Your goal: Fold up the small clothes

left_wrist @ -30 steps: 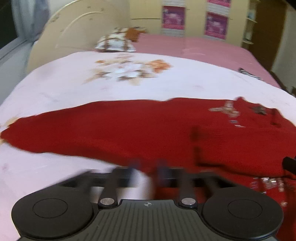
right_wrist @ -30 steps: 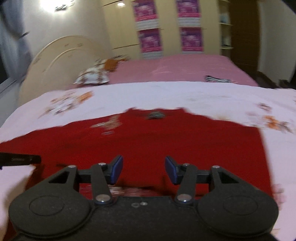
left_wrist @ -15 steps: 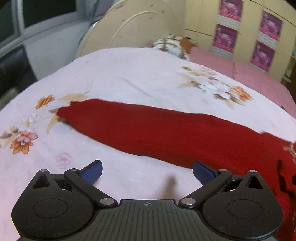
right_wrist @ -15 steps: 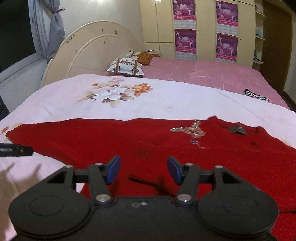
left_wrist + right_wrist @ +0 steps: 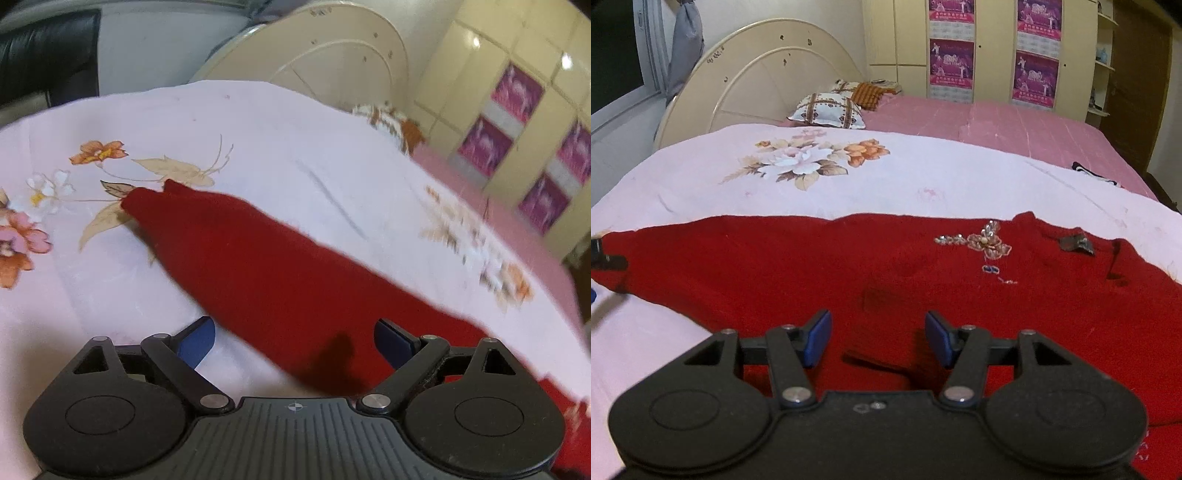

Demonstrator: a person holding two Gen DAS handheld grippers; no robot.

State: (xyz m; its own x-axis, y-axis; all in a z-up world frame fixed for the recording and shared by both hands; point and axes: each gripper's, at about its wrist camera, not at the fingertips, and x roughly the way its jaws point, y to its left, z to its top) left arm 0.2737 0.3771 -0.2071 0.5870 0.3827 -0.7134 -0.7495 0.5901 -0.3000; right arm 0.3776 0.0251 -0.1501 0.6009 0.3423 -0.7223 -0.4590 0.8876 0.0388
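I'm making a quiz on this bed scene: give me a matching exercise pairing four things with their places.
Things:
1. red sweater
2. beaded flower
3. patterned pillow
4. posters

Places:
A. on the cupboard doors
B. sewn on the sweater's chest
C. spread on the floral sheet
D. by the headboard

Pairs: 1-C, 2-B, 3-D, 4-A

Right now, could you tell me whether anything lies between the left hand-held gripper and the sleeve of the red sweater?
Nothing visible does. The left hand-held gripper, whose jaws have just been closing a little, is open with the red sweater's sleeve directly ahead, flat on the floral bedsheet. No pad touches the cloth yet.
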